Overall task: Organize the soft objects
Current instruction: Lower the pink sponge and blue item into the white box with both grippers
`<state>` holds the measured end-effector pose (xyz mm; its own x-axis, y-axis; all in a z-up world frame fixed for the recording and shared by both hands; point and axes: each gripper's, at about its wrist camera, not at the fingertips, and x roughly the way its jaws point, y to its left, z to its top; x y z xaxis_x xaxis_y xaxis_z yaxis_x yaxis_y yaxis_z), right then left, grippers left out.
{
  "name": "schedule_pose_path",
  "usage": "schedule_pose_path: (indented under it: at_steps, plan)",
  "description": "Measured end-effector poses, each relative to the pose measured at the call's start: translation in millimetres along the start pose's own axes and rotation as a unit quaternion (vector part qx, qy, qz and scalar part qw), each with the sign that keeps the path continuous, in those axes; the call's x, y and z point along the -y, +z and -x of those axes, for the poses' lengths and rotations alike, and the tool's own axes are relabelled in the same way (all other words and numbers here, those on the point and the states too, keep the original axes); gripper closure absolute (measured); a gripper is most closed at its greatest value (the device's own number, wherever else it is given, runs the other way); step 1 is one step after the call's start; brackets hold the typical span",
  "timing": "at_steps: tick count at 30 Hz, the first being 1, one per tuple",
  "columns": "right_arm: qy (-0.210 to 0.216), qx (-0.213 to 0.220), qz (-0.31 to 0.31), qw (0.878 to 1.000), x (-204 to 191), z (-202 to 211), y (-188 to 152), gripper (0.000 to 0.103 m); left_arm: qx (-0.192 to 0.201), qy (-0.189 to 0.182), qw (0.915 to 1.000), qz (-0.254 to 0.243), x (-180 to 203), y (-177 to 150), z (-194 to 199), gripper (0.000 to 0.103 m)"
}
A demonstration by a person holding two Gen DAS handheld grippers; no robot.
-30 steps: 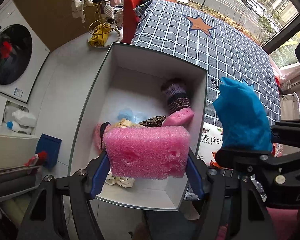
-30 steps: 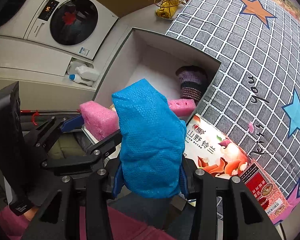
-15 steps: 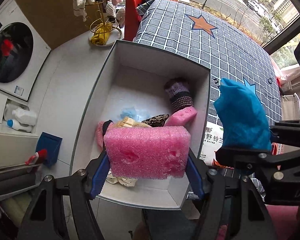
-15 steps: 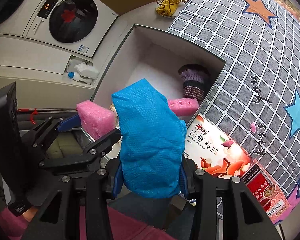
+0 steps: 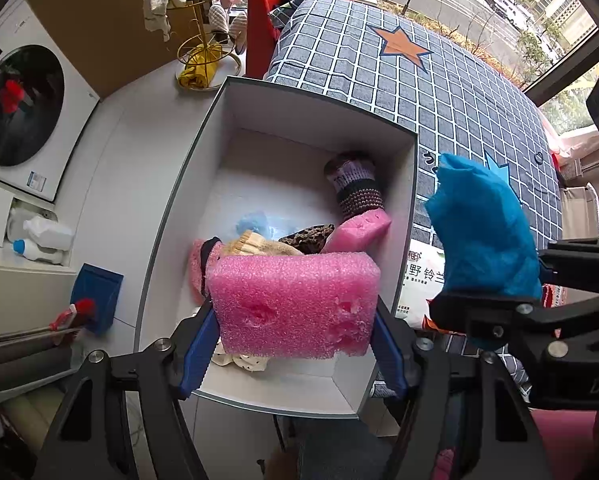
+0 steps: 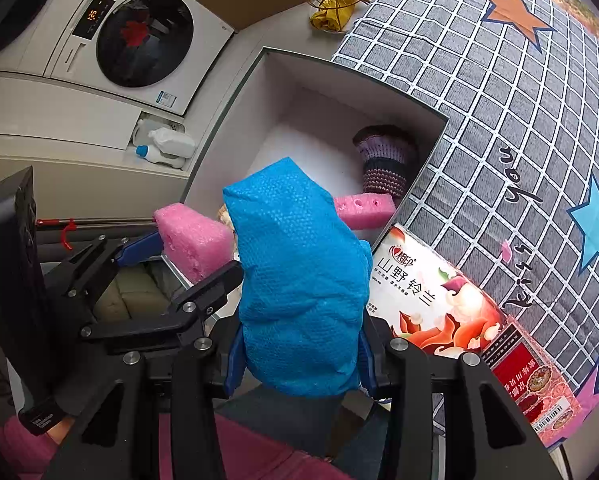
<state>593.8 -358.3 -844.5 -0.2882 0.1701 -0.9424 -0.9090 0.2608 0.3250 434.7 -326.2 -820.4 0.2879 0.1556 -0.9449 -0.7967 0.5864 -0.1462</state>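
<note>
We noted the left gripper [image 5: 295, 344] clamped on a pink foam block [image 5: 293, 306], its jaws pressing the block's two short ends, the block hanging over the near end of the white box [image 5: 319, 116]. The right gripper [image 6: 299, 364] was clamped on a blue bubble-wrap bundle [image 6: 299, 280], jaws squeezing its lower part, held just beside the box's right wall and above a printed carton [image 6: 451, 304] lying on the checked blanket [image 6: 499, 100].

The foam looked very light and springy. Its face carried torn pits, so we judged it crumbly at the surface; a hold across the ends seemed right, and a harder squeeze would likely dent it rather than secure it. The bundle looked lighter still, slack and crinkly, its top flopping free above the jaws. We judged the film slippery, best taken low where the layers bunch thickest.

Inside the box lay a knitted purple sock roll [image 5: 355, 188], a second pink foam piece [image 5: 359, 228], a leopard-print cloth [image 5: 309, 238] and a cream knit [image 5: 259, 246], all soft. Neither held piece should suffer from a drop; we expected both to settle loosely and perhaps bounce on the pile.
</note>
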Motion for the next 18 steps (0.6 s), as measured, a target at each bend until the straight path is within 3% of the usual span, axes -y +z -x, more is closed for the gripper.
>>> schedule_pose_path:
  at_steps: [18]
  plan:
    - [-0.004,0.013,0.004,1.000,-1,3,15,0.058,0.001,0.008,0.9996,0.026,-10,8,-6,0.030]
